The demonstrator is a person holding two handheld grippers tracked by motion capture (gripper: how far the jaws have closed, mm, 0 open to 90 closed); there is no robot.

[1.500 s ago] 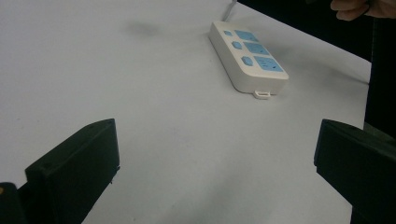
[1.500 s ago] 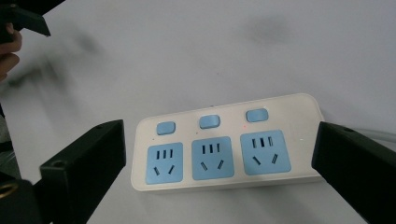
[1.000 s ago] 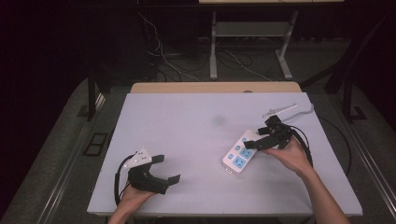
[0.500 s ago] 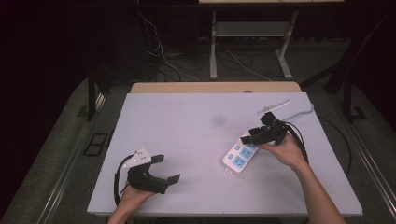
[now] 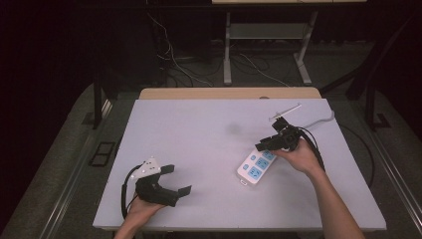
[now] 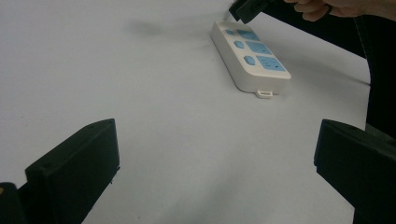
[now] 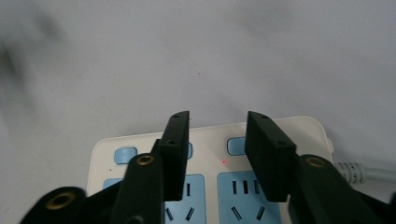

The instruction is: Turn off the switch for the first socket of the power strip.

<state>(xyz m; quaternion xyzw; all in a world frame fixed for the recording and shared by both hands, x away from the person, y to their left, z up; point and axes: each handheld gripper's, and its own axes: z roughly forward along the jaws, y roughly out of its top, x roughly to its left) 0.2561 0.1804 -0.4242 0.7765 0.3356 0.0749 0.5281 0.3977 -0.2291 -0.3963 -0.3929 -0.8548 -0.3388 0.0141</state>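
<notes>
A white power strip (image 5: 254, 168) with blue sockets lies on the pale table (image 5: 199, 139), right of centre. Its pale cord (image 5: 322, 120) runs off toward the far right. My right gripper (image 5: 267, 143) hovers over the strip's far end. In the right gripper view, that gripper (image 7: 218, 122) has its jaws narrow and just closing, with nothing gripped; the strip's top face (image 7: 210, 140) and a small red light show through the gap. My left gripper (image 5: 178, 180) rests near the front left, wide open and empty. From the left gripper view, the power strip (image 6: 250, 56) lies far ahead.
The table's front edge (image 5: 239, 228) runs just behind both hands. A wooden strip (image 5: 229, 93) borders the far side. Beyond it stand metal desk legs (image 5: 227, 55) and loose cables on the dark floor. Black gripper cable (image 5: 313, 149) loops beside the right hand.
The right gripper's jaws have narrowed from wide to a small gap, and that hand has shifted slightly over the strip's far end. The left gripper has stayed put.
</notes>
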